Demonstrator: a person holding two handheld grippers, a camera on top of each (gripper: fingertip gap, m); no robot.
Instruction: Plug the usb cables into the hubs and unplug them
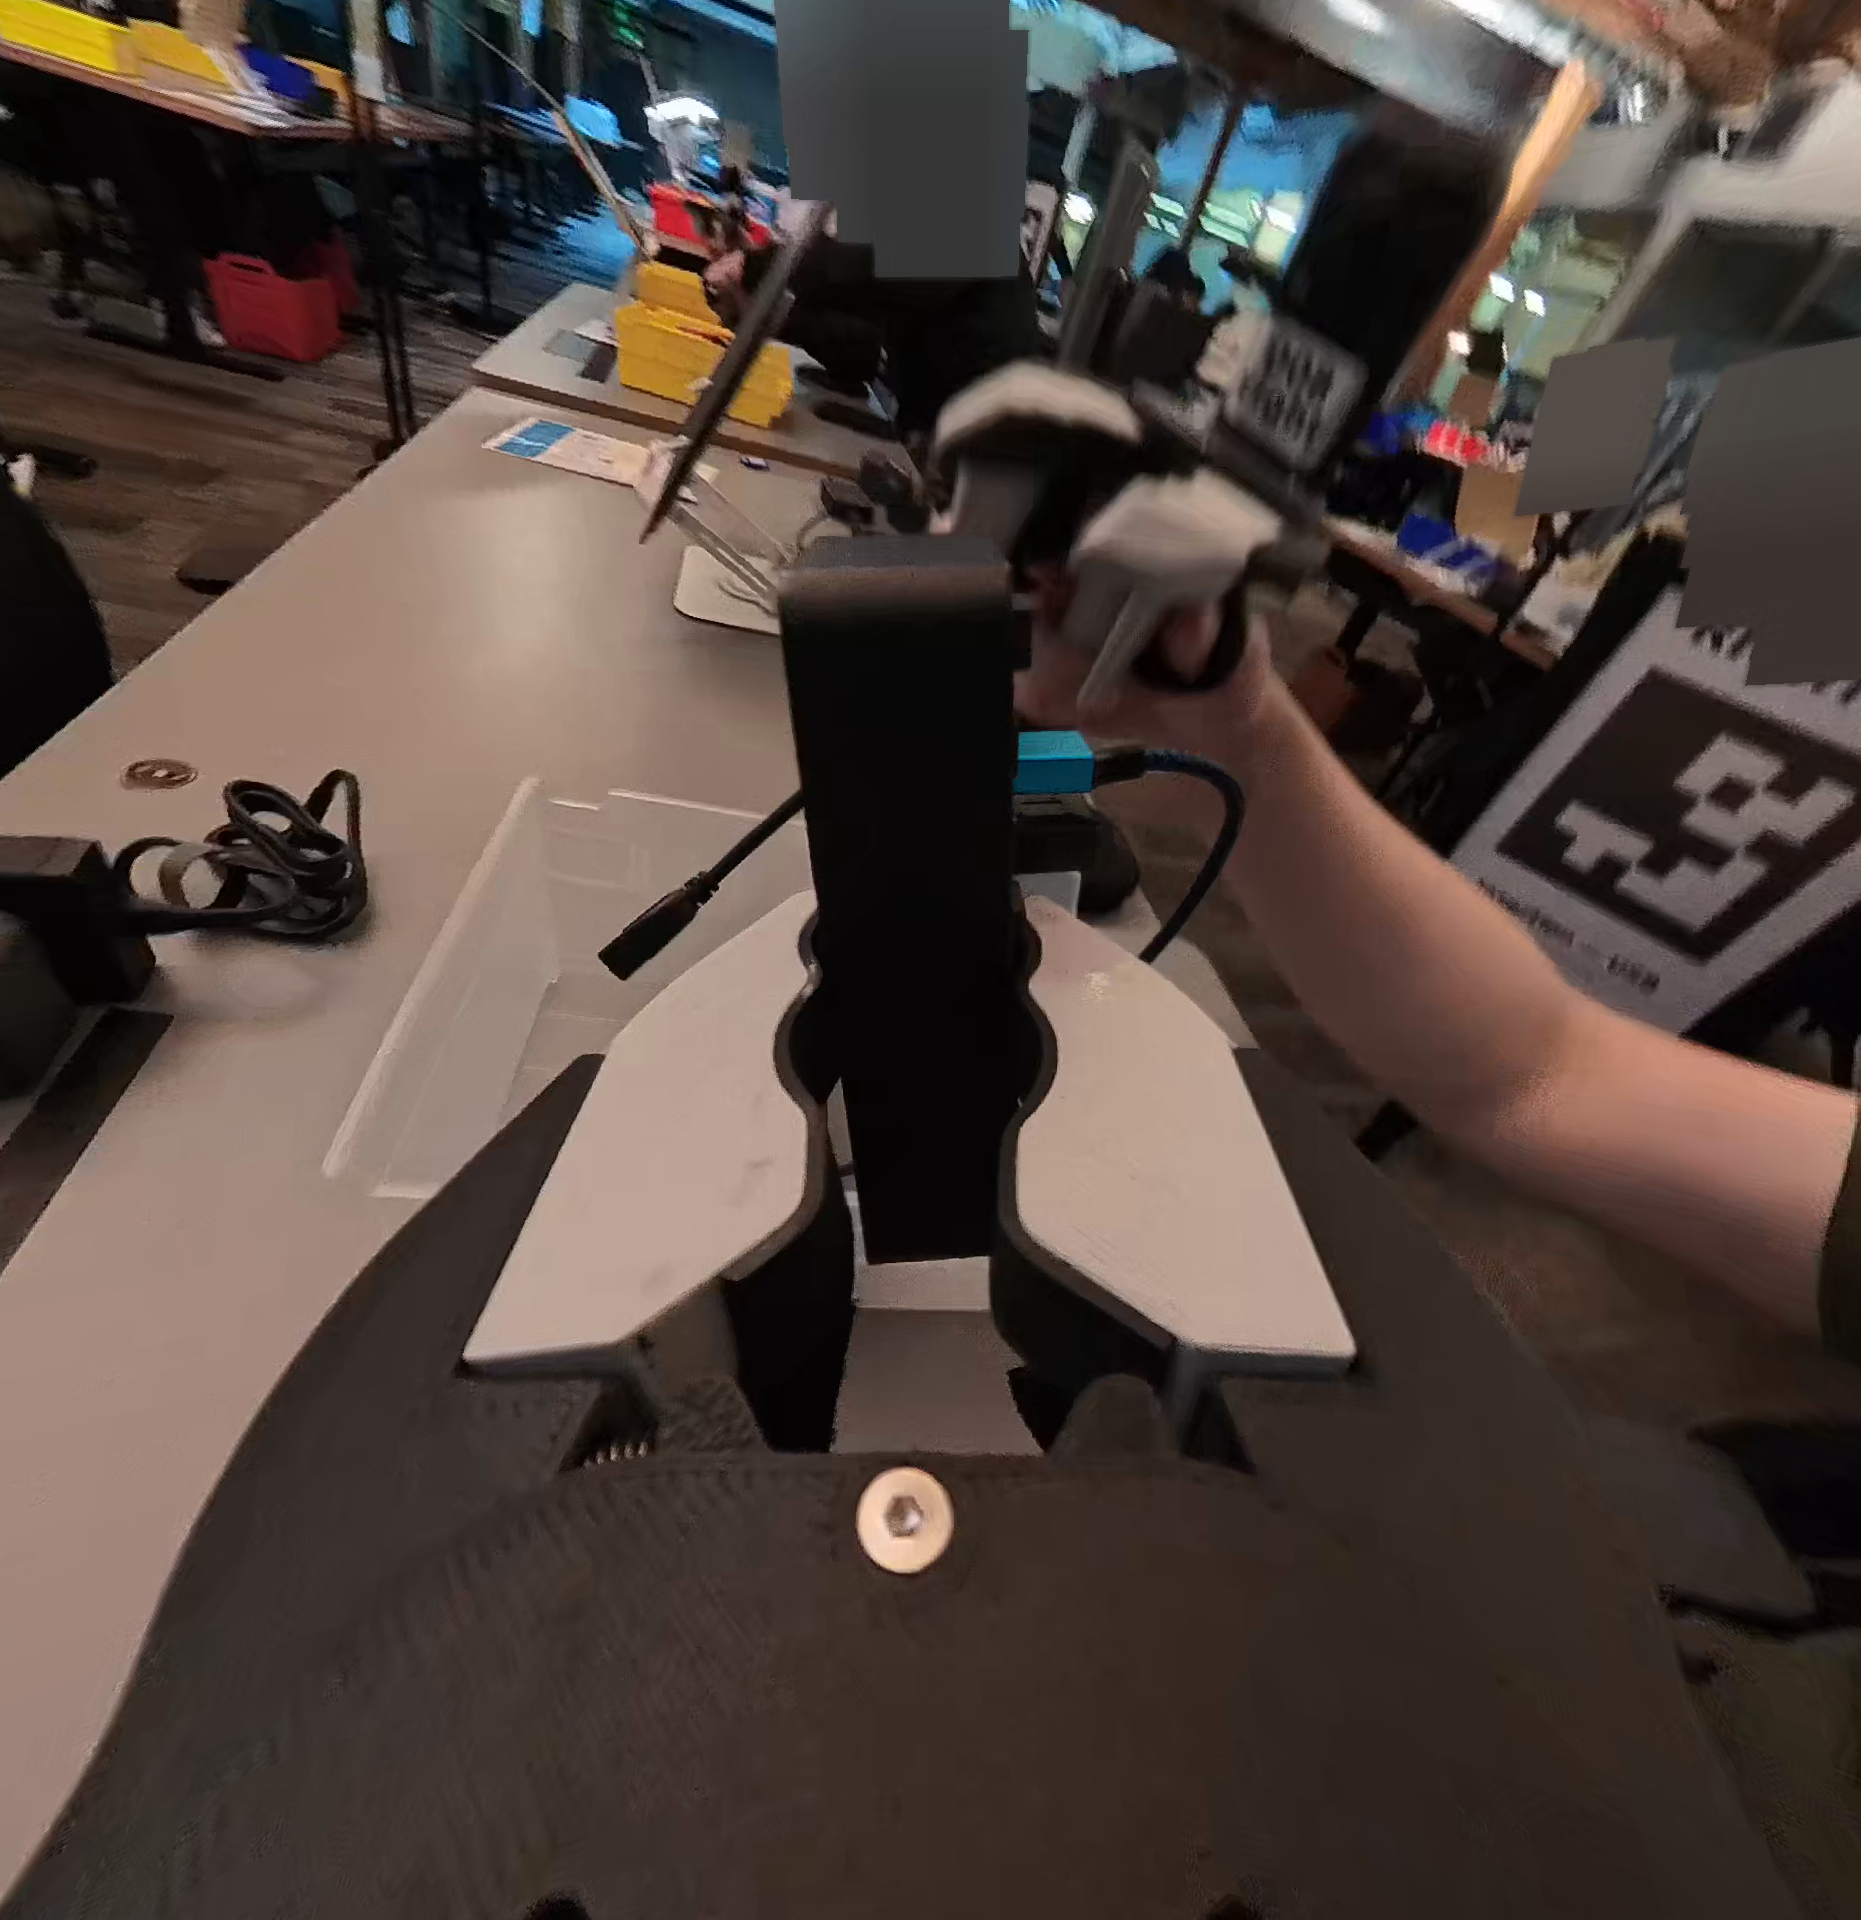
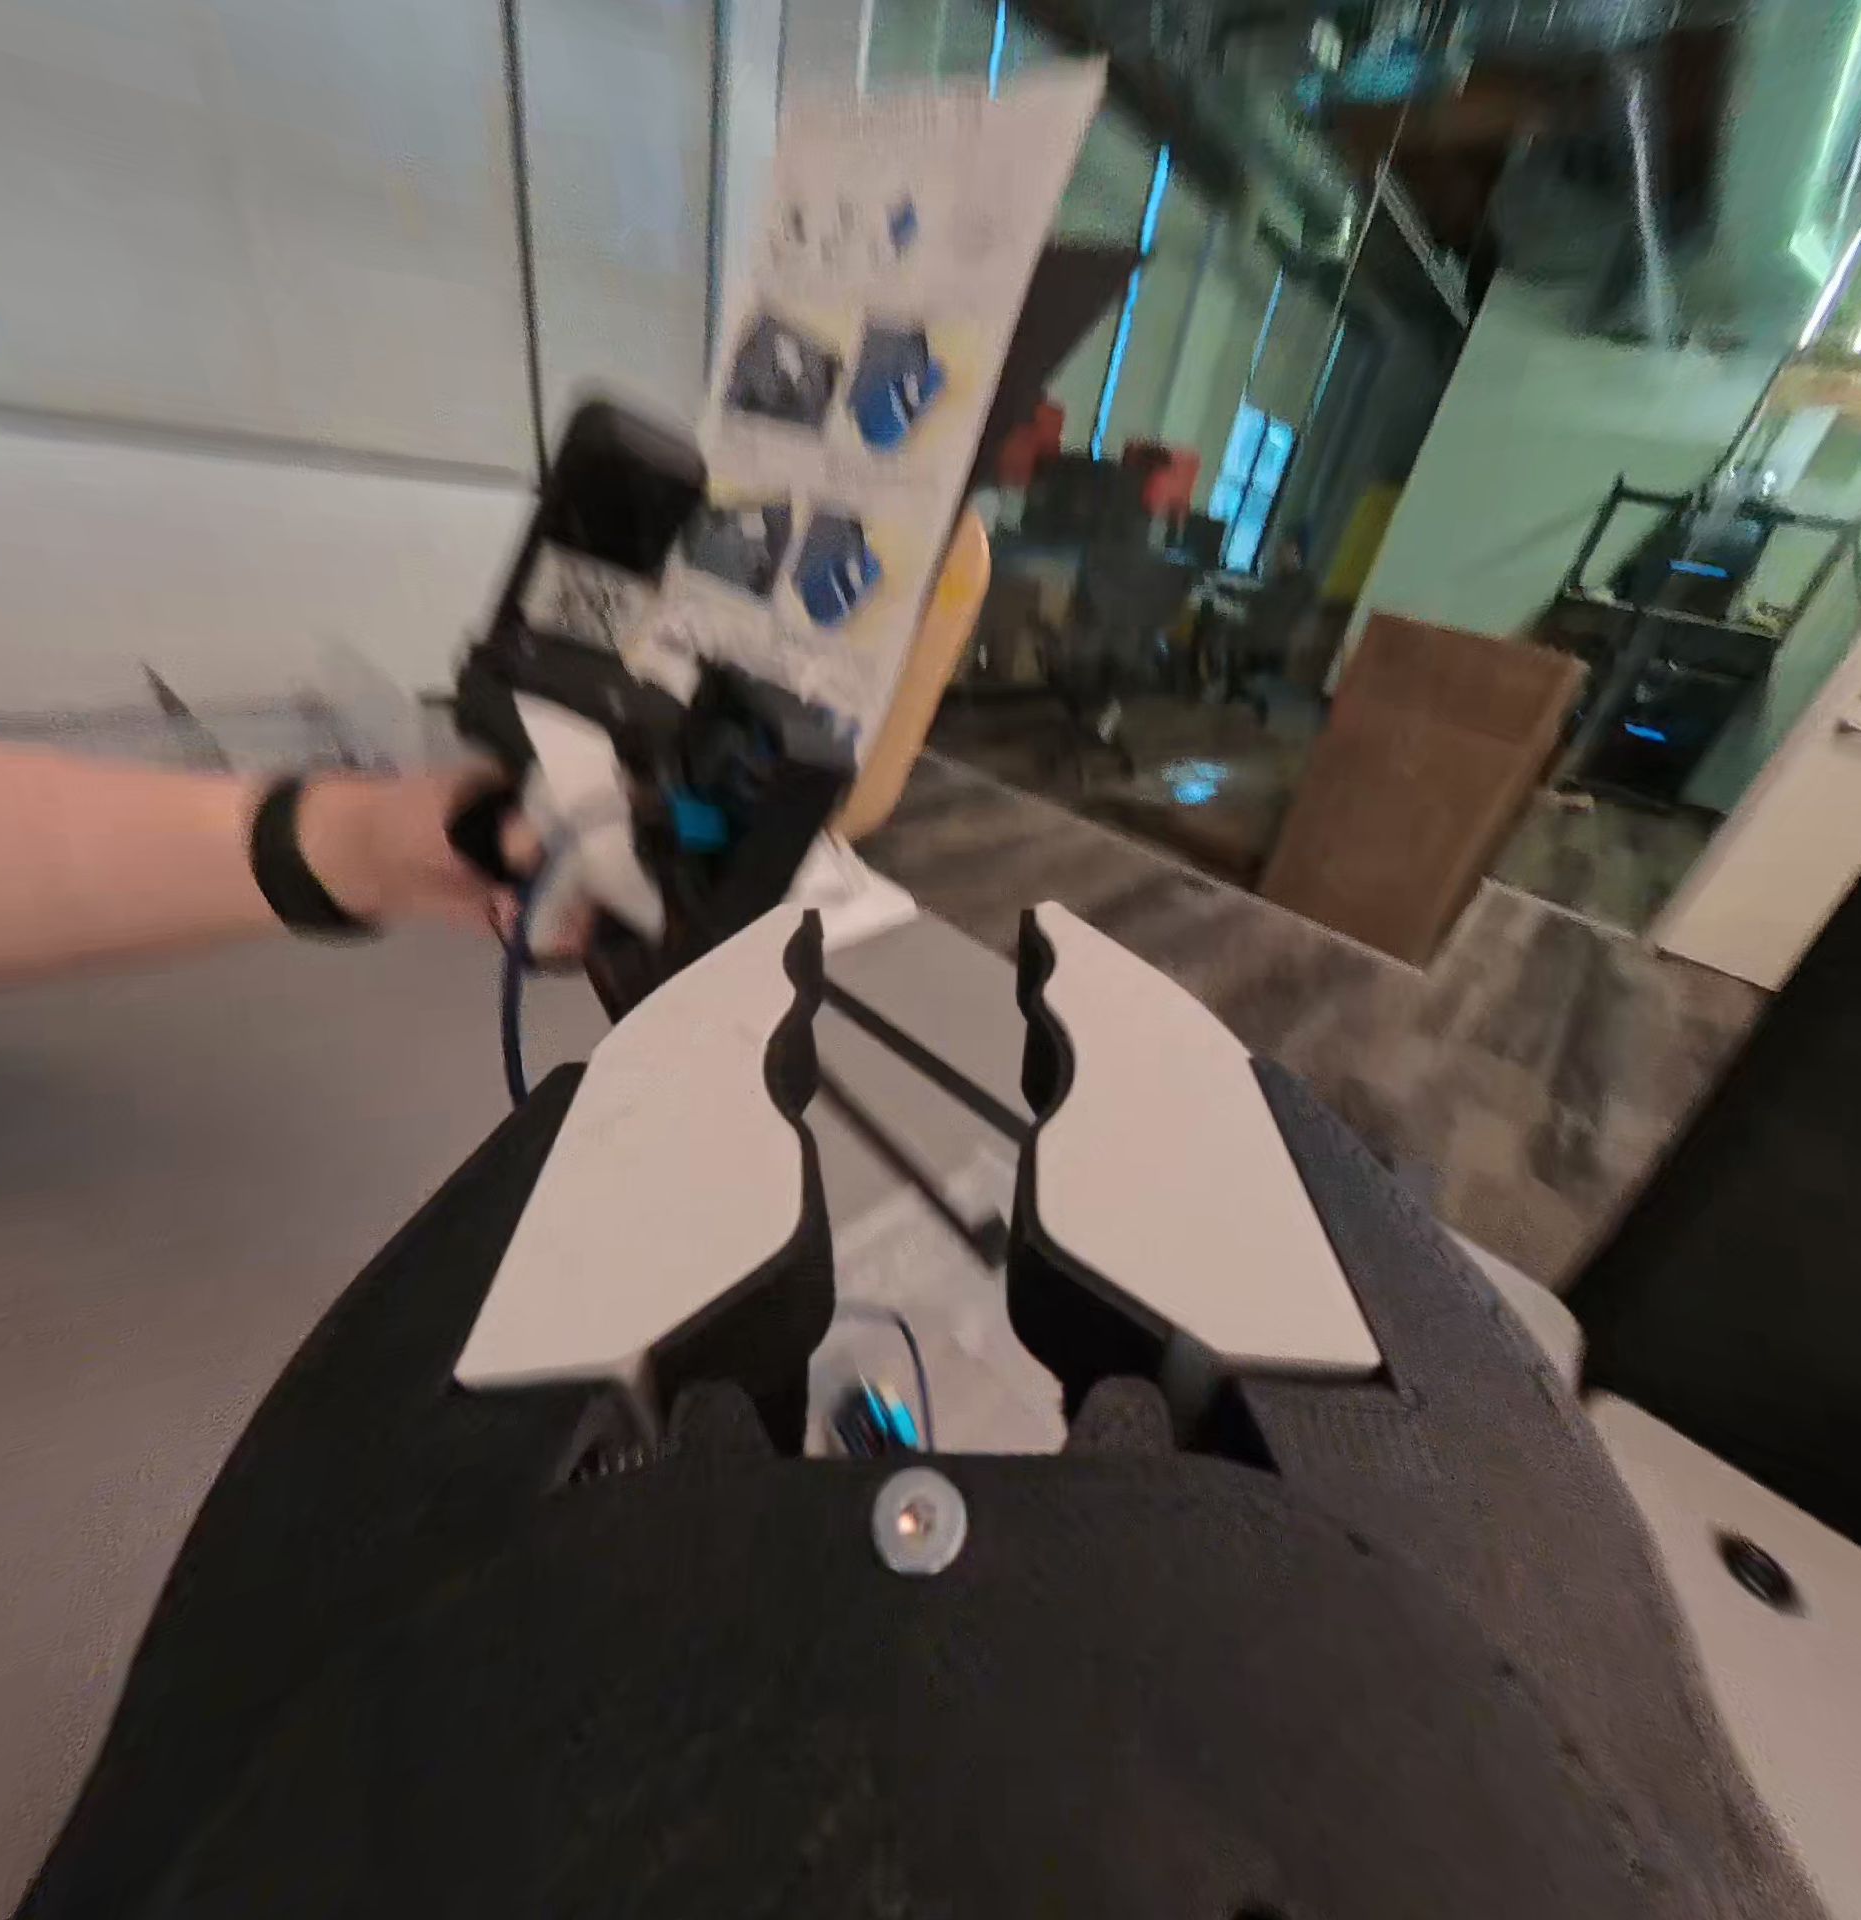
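The black USB hub [image 1: 900,831], a long rectangular bar, stands upright between the fingers of the left gripper [image 1: 918,997], which pinch it around its lower half above the grey table [image 1: 438,644]. On the hub's right side a bright blue plug [image 1: 1054,762] sits against it, and a blue braided cable [image 1: 1212,831] loops down from that plug. A thin black lead with a barrel connector [image 1: 651,930] hangs off the hub's left side. Beyond the hub, the right gripper [image 1: 1102,520] is blurred, held in a person's hand [image 1: 1165,686] with the bare forearm reaching in from the right. A coiled black cable [image 1: 271,862] lies on the table to the left beside a dark power brick [image 1: 43,914]. A board with a black-and-white square marker [image 1: 1684,821] leans at the right.

In the right wrist view, the right gripper [image 2: 921,1029] has its fingers spread with nothing between them. Through the gap, black cables [image 2: 926,1070] lie on the table surface [image 2: 178,1247]. At the left, blurred, the person's other hand [image 2: 417,852], with a dark band on the wrist, holds the left gripper [image 2: 635,810], where a blue plug [image 2: 697,816] and a blue cable [image 2: 512,1018] show; the hub itself cannot be made out here.
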